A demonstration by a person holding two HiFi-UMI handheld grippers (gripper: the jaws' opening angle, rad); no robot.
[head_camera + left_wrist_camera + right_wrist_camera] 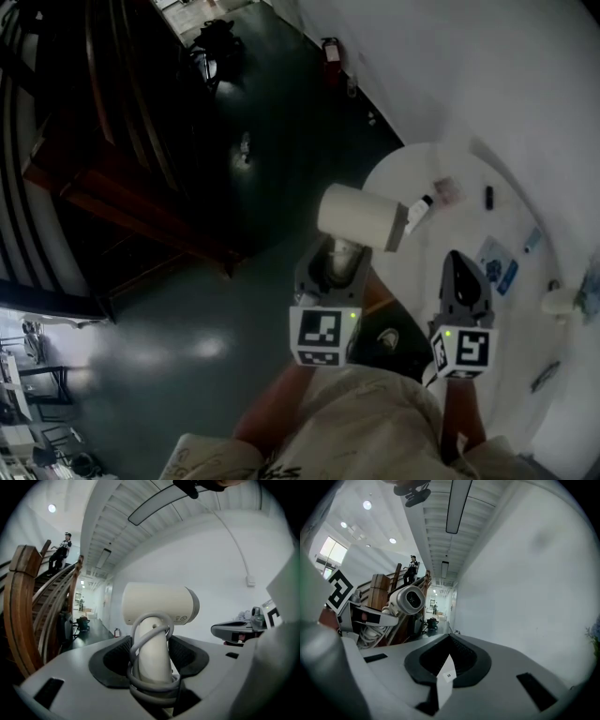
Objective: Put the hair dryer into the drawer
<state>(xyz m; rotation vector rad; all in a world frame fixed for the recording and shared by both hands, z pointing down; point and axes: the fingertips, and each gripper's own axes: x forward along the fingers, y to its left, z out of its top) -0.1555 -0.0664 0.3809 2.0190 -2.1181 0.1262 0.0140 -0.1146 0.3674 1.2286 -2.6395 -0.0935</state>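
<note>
Head view looked steeply down on both tools. Nearest us, our left tongs [333, 255] were clamped on the handle of the cream hair dryer [361, 217]. The dryer was held up in the air over the dark floor [187, 309], with its barrel lying crosswise and its grey end turned toward the round white counter [520, 328]. In the left gripper view we saw the pads pressing the handle from both sides, with the grey cord [152, 682] looped round it. Our right tongs [459, 270] sat just beside the left, near the counter's edge, and were closed. In the right gripper view a small white tag [446, 677] stood caught in the seam between the pads. Small items lay scattered on the counter beyond. Farther off, a wooden staircase [28, 602] rose at the left, with a person [61, 555] on its steps.
</note>
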